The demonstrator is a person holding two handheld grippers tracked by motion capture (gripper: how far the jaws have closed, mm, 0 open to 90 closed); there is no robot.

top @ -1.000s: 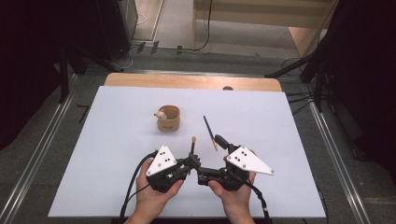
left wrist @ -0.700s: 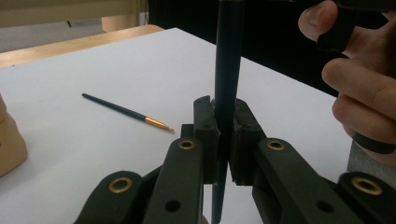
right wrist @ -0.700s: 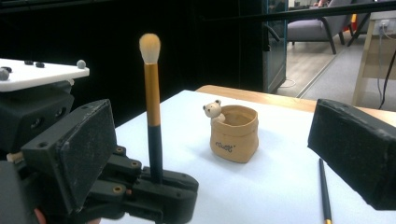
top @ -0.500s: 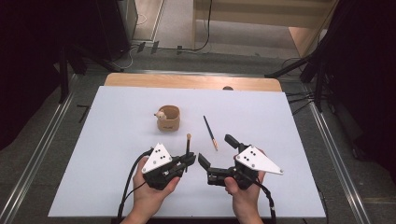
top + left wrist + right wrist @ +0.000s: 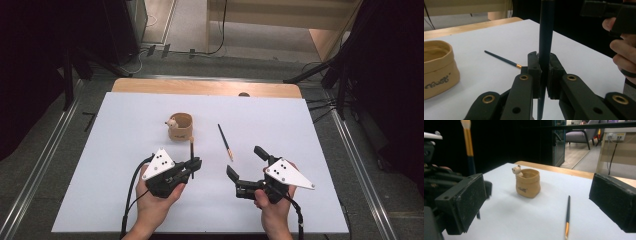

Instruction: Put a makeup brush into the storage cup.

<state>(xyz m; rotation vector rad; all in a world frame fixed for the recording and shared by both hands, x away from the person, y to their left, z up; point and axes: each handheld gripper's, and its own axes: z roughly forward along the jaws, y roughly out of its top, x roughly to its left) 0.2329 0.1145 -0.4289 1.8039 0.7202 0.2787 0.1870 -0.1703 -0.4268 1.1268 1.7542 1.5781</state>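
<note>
Left tongs (image 5: 194, 165) clamp one brush (image 5: 545, 45) upright, just short of the cup (image 5: 180, 127). Right tongs (image 5: 246, 161) gape wide — second brush (image 5: 225, 142) lies on the table (image 5: 310, 130). Next: tip the held brush into the cup.

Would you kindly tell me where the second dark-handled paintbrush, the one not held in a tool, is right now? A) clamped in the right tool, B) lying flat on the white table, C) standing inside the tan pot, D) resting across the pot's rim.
B: the loose dark-handled paintbrush lies flat on the white table, apart from the tan pot, and the right tool stands open and empty.
</note>
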